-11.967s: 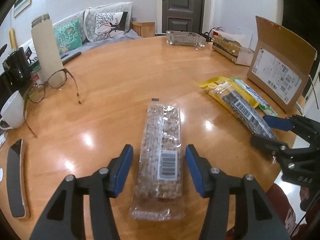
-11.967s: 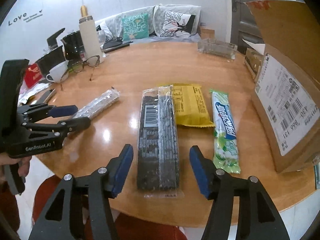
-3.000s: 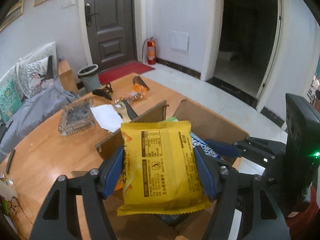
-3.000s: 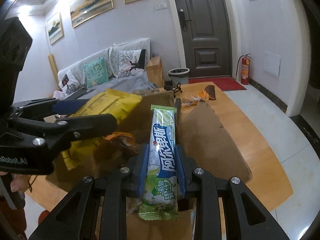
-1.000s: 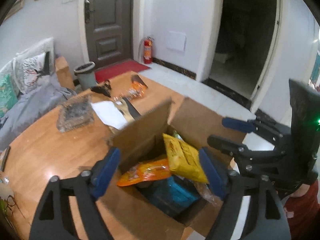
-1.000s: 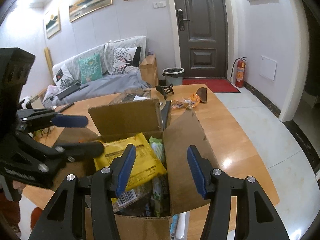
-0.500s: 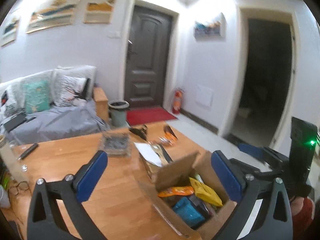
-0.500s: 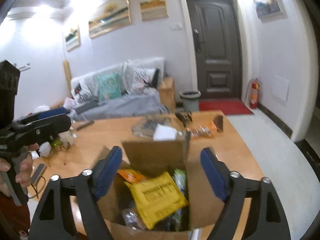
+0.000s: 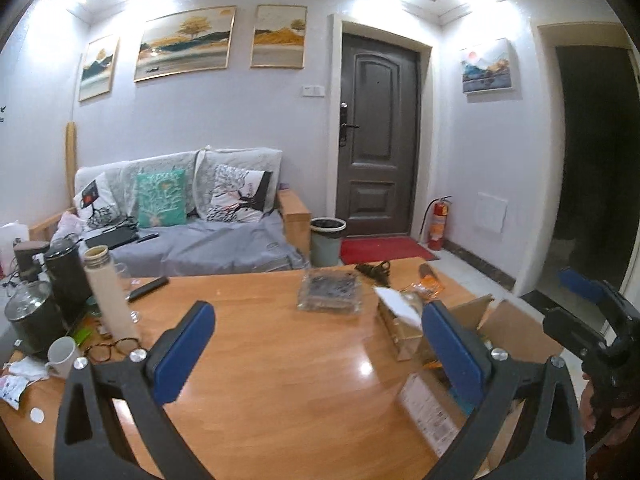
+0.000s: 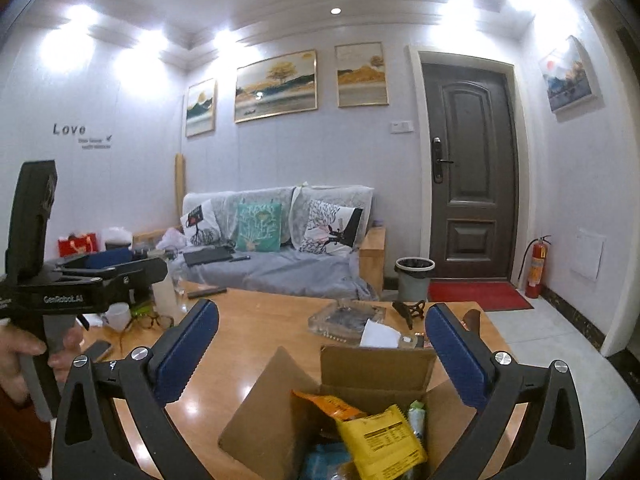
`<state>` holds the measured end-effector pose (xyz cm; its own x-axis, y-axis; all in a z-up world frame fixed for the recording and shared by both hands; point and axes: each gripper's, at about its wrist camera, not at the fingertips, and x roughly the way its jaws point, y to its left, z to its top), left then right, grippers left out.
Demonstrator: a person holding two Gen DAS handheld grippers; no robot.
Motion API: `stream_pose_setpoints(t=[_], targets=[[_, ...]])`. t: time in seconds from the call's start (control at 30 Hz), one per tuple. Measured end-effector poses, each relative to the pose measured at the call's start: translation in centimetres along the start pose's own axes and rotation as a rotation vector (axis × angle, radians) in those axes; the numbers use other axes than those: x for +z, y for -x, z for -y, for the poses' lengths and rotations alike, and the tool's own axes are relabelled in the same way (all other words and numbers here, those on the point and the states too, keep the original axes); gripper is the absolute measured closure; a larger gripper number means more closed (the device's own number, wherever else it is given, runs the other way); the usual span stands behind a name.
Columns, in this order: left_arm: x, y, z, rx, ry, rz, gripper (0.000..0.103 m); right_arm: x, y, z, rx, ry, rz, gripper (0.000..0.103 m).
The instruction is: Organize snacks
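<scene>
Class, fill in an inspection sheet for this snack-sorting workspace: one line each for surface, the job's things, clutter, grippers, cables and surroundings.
Surface: wooden table, glossy, with lamp glare.
Job's things: open cardboard box at the near table edge, holding a yellow snack pack, an orange pack and a green-white bar; no snacks seen loose on the table.
Clutter: thermos, white mug, glasses, glass tray, kettles at far left.
Grippers: left gripper open, empty; right gripper open, empty, above the box.
Cables: nothing seen for certain.
Surroundings: grey sofa with cushions, dark door, bin, fire extinguisher.
</scene>
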<state>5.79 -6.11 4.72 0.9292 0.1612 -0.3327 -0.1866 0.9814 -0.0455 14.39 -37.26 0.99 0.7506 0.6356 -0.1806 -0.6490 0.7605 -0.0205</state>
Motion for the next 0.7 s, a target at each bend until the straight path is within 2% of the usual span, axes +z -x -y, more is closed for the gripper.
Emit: stream_pose_setpoints(t=[0.13, 0.7], targets=[[-0.8, -0.4, -0.6, 0.011, 0.005, -0.015, 0.001, -1.0, -0.7, -1.2, 0.008, 0.014, -0.028, 0.000], [-1.2, 0.0, -0.7, 0.038, -0.014, -0.011, 0.001, -1.8, -1.1, -1.6, 0.018, 0.001, -0.054, 0.000]])
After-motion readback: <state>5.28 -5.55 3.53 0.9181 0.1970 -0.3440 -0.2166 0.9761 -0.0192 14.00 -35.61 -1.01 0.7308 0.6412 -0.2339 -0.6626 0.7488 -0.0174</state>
